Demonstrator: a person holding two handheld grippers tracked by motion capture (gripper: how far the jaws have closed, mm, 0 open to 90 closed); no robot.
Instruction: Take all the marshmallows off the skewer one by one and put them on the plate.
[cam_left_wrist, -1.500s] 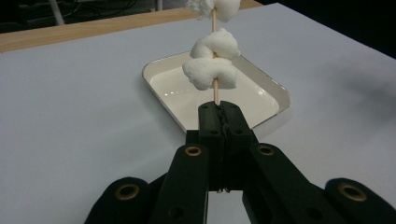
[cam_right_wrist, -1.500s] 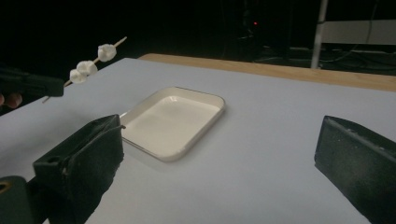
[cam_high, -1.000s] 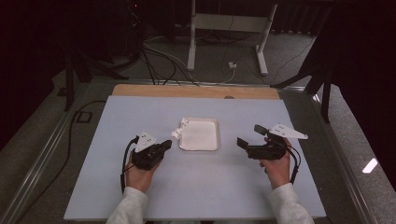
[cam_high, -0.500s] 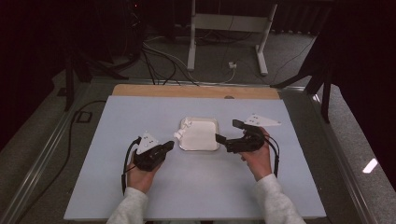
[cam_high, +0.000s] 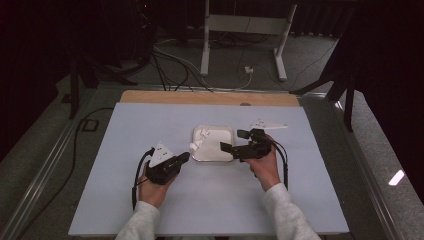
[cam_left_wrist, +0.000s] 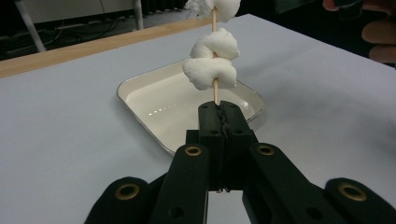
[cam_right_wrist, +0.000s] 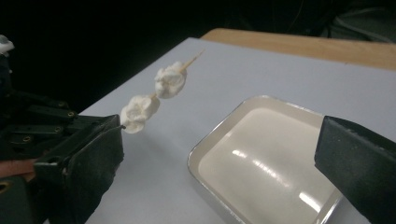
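Since the earlier pictures, the right gripper (cam_high: 233, 140) has slid across the table from the right toward the middle, and now reaches over the right side of the tray (cam_high: 213, 156); the left one has kept its place.

Farthest left, the left gripper (cam_high: 186, 157) rests low over the pale tabletop (cam_high: 125, 135), held by the person's left hand (cam_high: 151, 188). Its jaws are clenched on the bottom end of a wooden skewer (cam_left_wrist: 215, 91), which rises from them with white marshmallows (cam_left_wrist: 210, 70) threaded along it. From above, the skewer's tip points at the tray's left edge.

Next comes the shallow white tray, square with rounded corners, lying flat near the middle of the table, its inside glossy.

To the right, the right gripper's jaws stand wide apart with nothing between them, one jaw over the tray and the other just behind it. The person's right hand (cam_high: 263, 167) holds it from below.
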